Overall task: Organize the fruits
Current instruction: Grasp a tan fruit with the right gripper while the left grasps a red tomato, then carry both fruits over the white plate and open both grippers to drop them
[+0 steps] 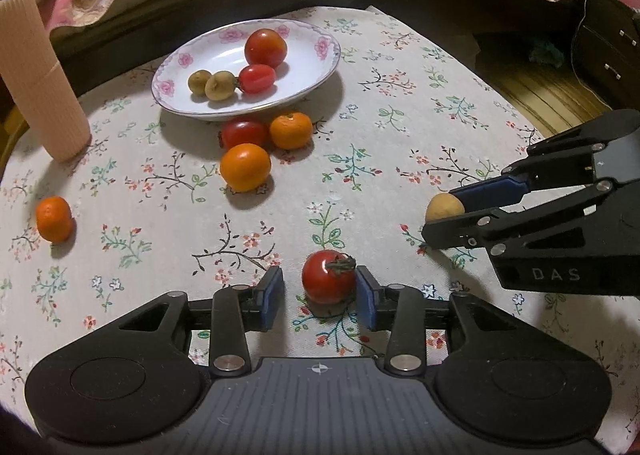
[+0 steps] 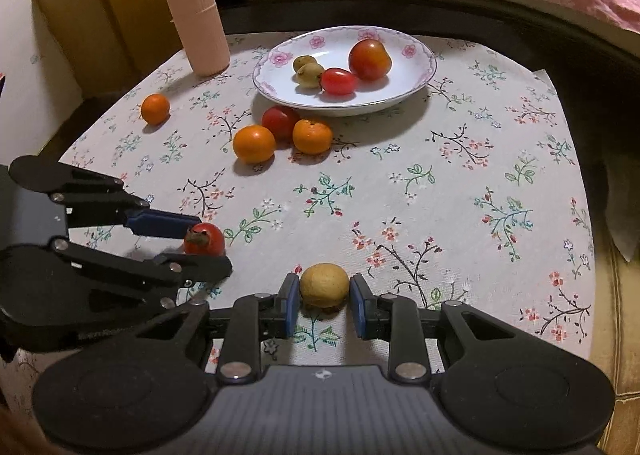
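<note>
1. Left wrist view: my left claw (image 1: 319, 297) is open, jaws straddling a stemmed tomato (image 1: 329, 275) on the worktop (image 1: 400, 127). The right pad looks to be touching it; there is a gap on the left side. Nothing gripped yet. The plate (image 1: 320, 67) is well ahead, with a loose cluster of fruit between.
2. Right wrist view: my right claw (image 2: 325, 301) is open around a small yellow-brown fruit (image 2: 324, 284), pads just beside it on both sides; contact unclear. The plate is far ahead.
3. Step, as I judge it: pre-grasp on both sides. Next: close both gently, since the tomato is soft; lift; carry over the cluster; release in the plate.
</note>
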`<state>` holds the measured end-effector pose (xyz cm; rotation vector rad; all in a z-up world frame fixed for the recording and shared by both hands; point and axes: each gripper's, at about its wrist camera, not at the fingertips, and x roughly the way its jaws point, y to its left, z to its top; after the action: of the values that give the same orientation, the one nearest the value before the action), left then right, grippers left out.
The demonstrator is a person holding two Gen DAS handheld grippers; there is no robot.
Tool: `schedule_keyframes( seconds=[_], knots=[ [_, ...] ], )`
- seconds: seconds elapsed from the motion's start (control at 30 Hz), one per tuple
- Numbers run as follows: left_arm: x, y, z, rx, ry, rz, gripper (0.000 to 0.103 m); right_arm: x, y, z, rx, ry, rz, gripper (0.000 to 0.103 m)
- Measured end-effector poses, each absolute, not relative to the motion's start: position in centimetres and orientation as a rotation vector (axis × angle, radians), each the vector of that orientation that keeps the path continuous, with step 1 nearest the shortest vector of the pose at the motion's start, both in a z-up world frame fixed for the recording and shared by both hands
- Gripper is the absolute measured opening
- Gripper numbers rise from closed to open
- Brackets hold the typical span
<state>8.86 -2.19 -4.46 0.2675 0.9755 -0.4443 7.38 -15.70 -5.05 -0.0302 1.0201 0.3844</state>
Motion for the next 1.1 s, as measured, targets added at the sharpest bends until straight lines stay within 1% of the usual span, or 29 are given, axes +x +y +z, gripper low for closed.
schedule_keyframes(
  seconds=[0.07,0.27,0.37,0.87,1.1],
  knots=[
    [8.7,-2.2,-4.5,0.266,0.975,-0.444,0.048,7.3,-15.7,-5.1,-0.032,1.013,0.387,0.030],
    [8.6,-2.4,-4.4,0.254,0.984,-0.461,0.037,7.1,-15.4,-5.1,-0.049,1.011,0.376,0.030],
    [8.8,-2.5,-4.3,0.256,0.984,-0.460,0.036,7.1,-15.3,-5.0,-0.056,1.015,0.374,0.030],
    [9.1,-2.9,-4.6,0.247,0.985,-0.476,0.035,7.7,-15.0,-5.1,-0.033,1.033,0.375,0.030],
    [9.8,-2.2,-3.5,0.213,0.955,-0.458,0.035,8.3,-14.9,-4.7,-0.015,1.024,0.376,0.030]
  ],
)
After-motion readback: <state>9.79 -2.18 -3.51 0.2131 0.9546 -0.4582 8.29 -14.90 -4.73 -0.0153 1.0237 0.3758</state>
